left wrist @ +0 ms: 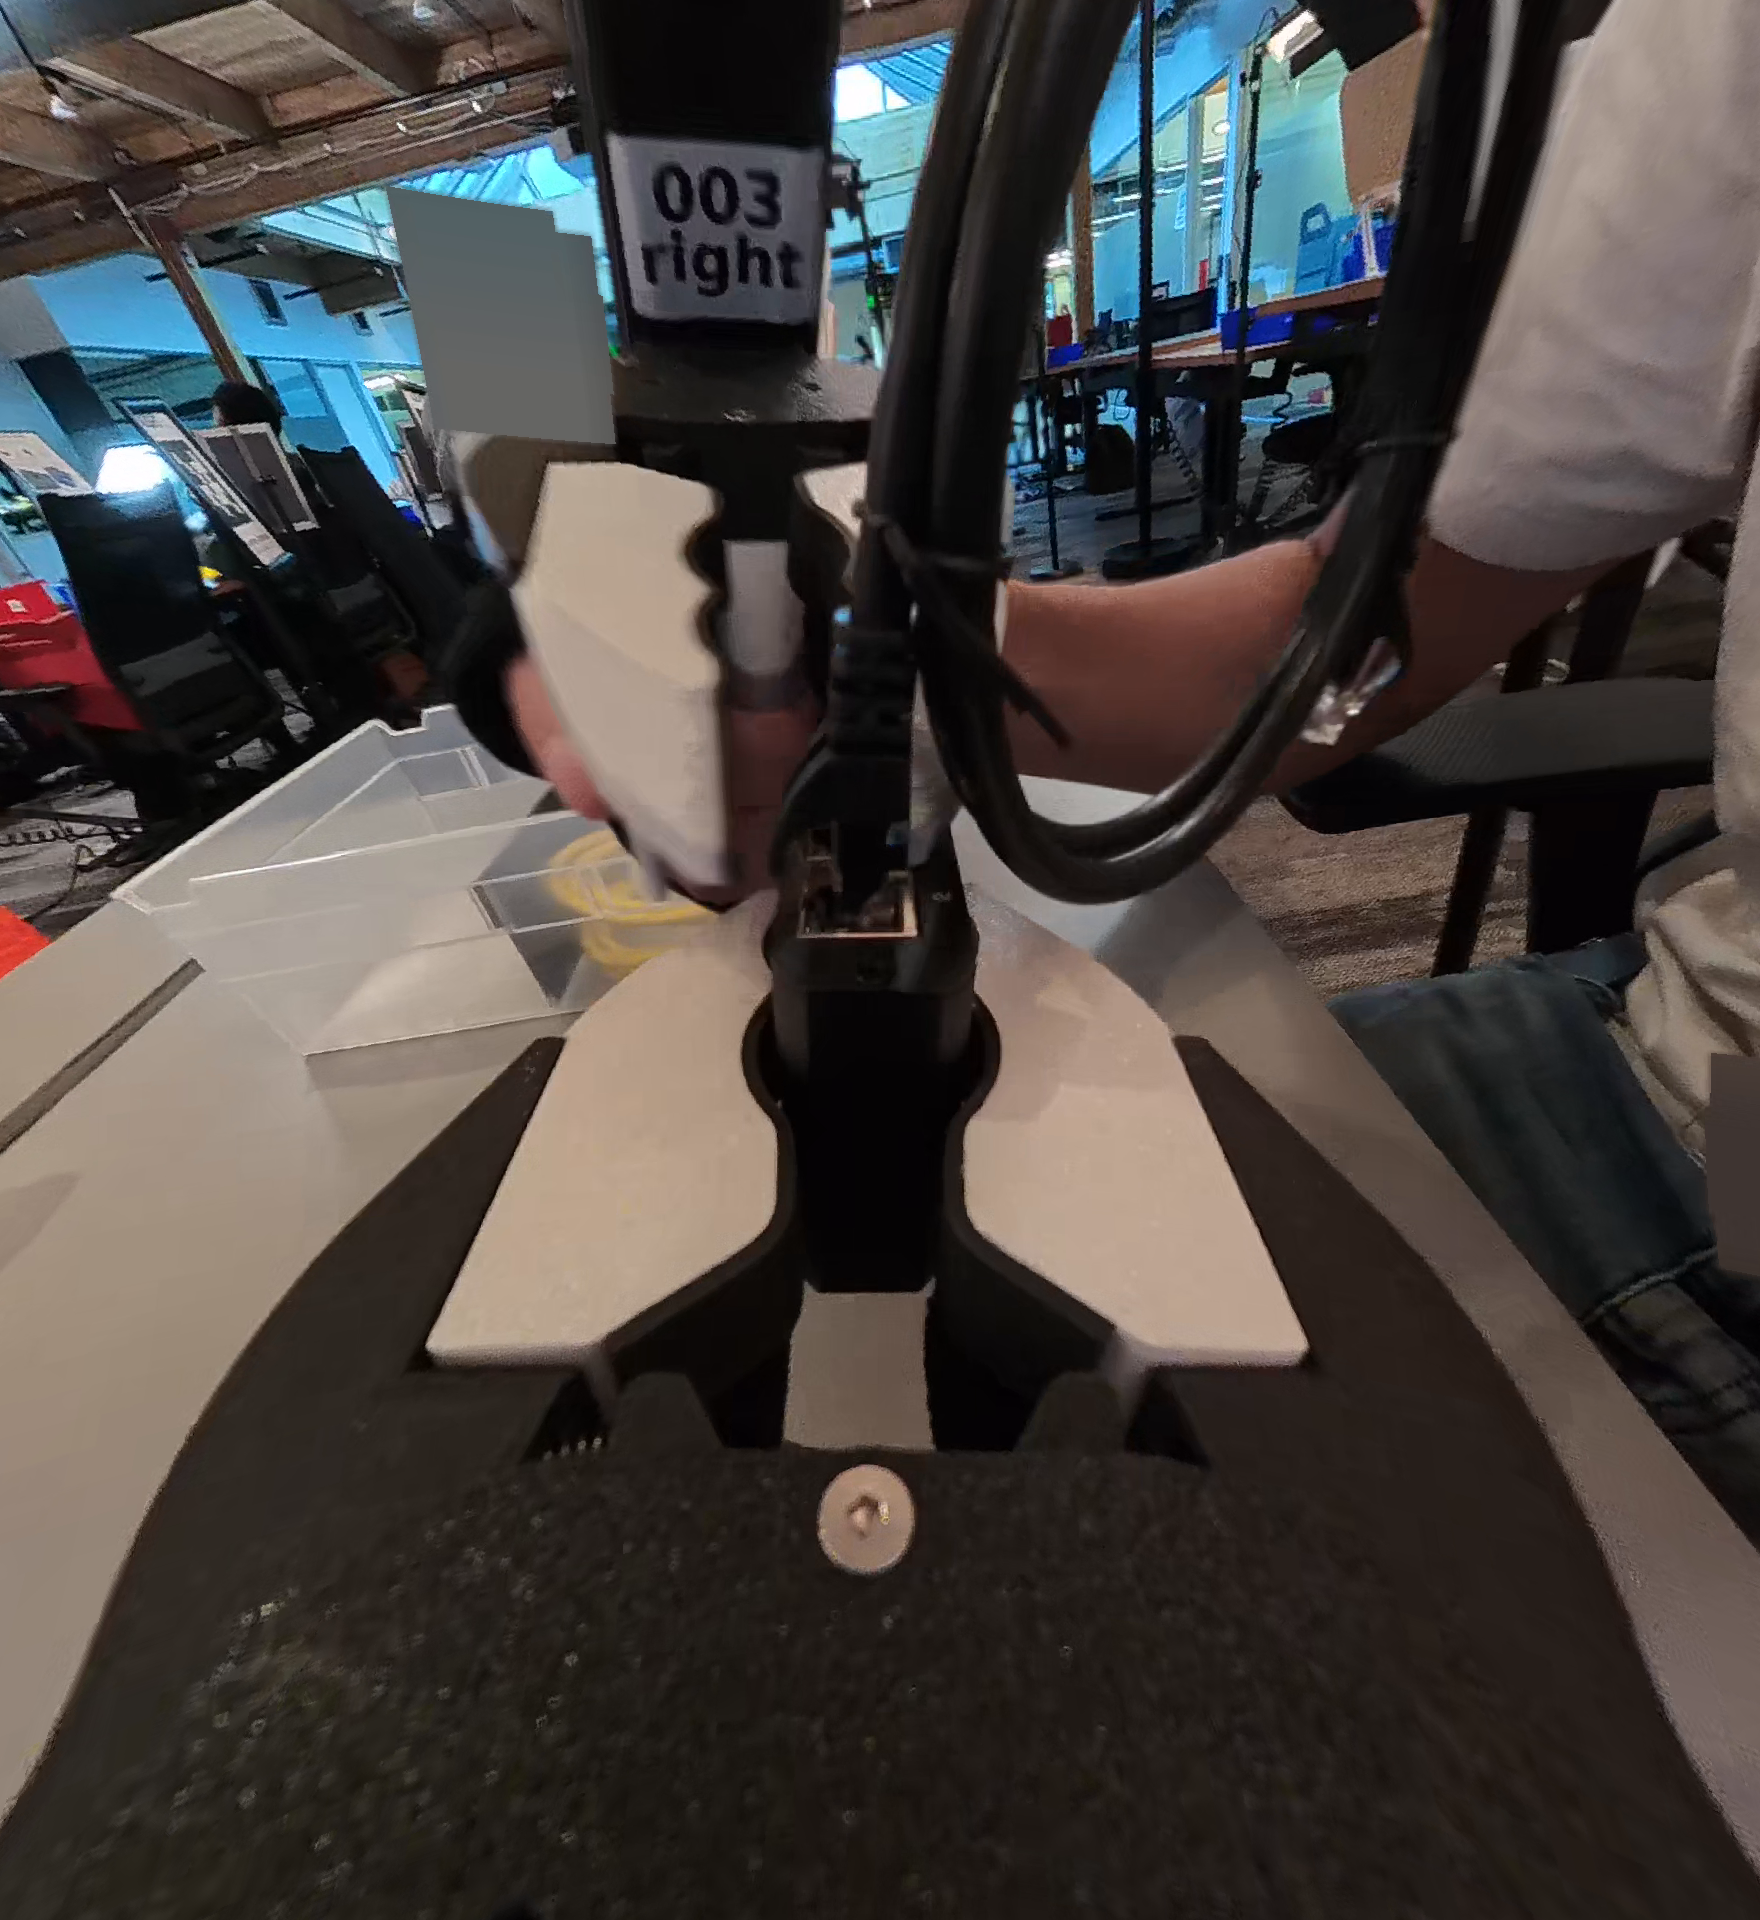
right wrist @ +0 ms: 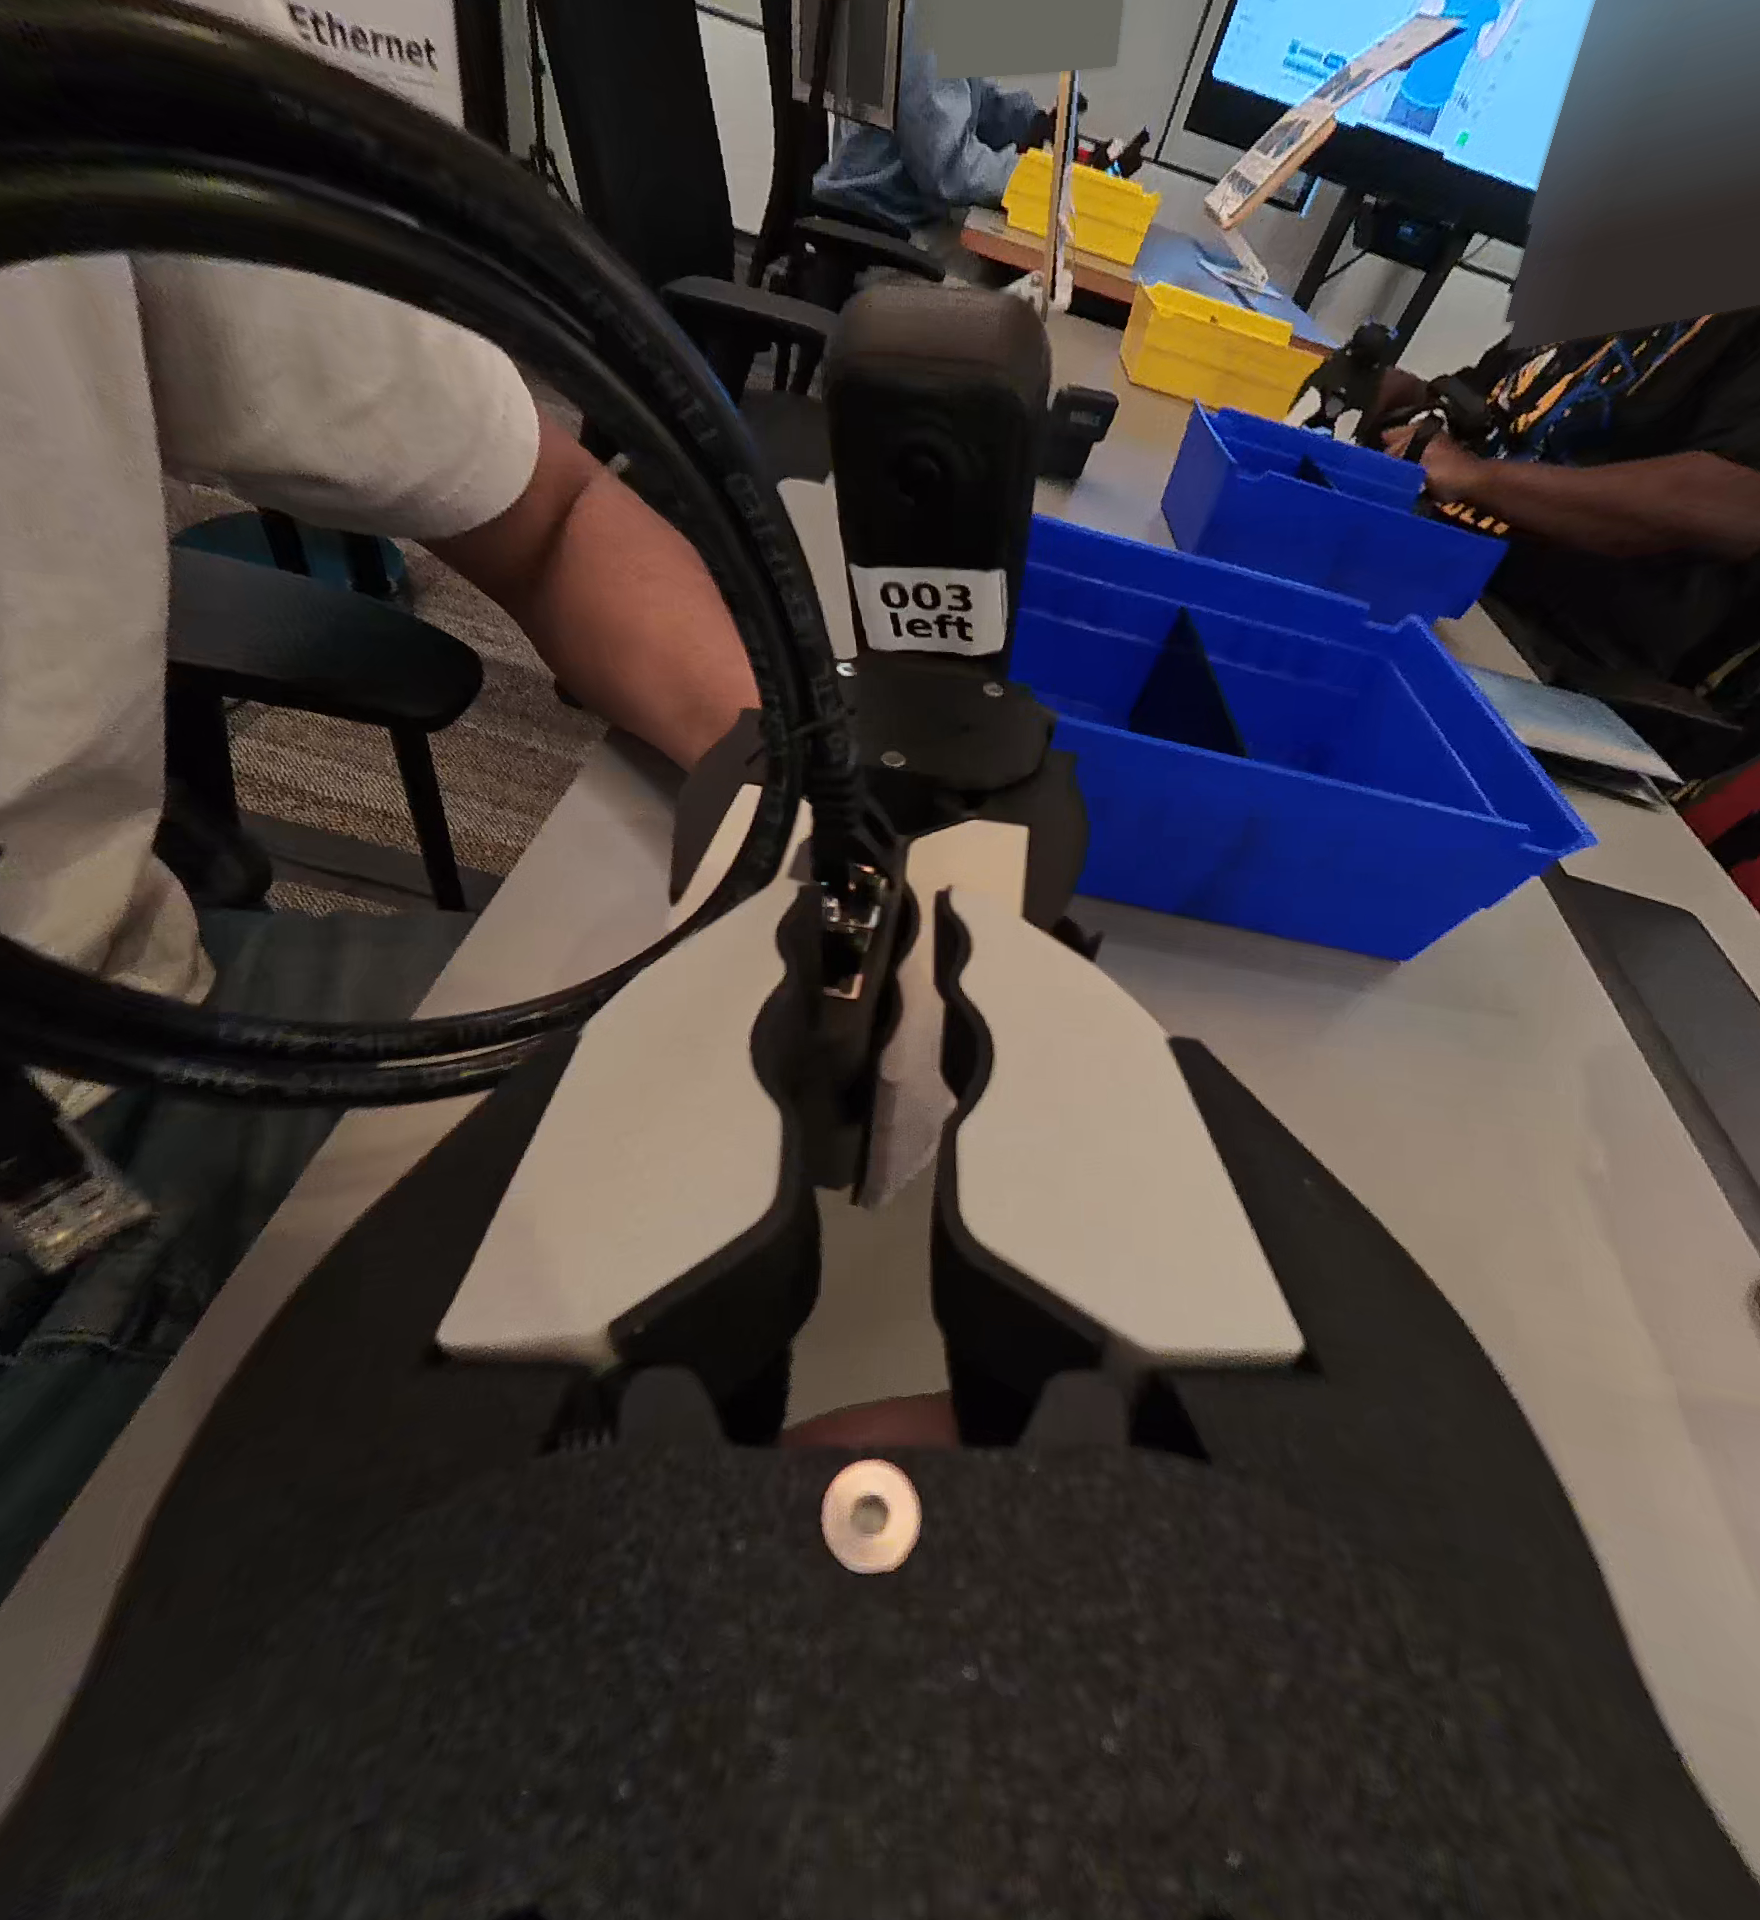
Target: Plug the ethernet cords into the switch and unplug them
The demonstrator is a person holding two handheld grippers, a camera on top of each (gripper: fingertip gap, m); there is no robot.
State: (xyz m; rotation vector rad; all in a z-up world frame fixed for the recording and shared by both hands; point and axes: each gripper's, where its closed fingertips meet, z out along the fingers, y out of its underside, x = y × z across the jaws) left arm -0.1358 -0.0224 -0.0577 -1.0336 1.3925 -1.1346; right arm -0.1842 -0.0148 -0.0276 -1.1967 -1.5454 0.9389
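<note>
Left wrist view, switch: the black switch [left wrist: 871, 1122] stands narrow-edge up between the pads of the left gripper [left wrist: 871, 966], both pressed on its sides; its metal ports face up and away from the camera.
Plug: a black ethernet plug [left wrist: 860, 727] comes down into a port at the top of the switch.
Cord: the black cord [left wrist: 1115, 852] hangs in a tied loop to the right of the switch.
Right claw: the right gripper [right wrist: 917, 935] reaches to the switch from the far side. Its fingers stand narrow on either side of the plug end, and a sliver of space shows at one pad.
Surface: the switch is held just above a plain grey table [left wrist: 180, 1195].
Clear bin: a see-through bin [left wrist: 356, 873] sits on the table left of the switch, with a yellow cable [left wrist: 627, 914] coiled inside.
Blue bins: in the right wrist view, blue bins [right wrist: 1271, 810] stand on the table beyond the switch, yellow bins [right wrist: 1208, 343] farther back.
Person: a bare forearm [left wrist: 1167, 665] crosses behind the switch.
Room: speckled carpet [left wrist: 1323, 894] lies below the table edge, right of the switch. Wooden ceiling beams [left wrist: 232, 125] run high above it, and a lit screen [right wrist: 1395, 83] hangs well behind.
</note>
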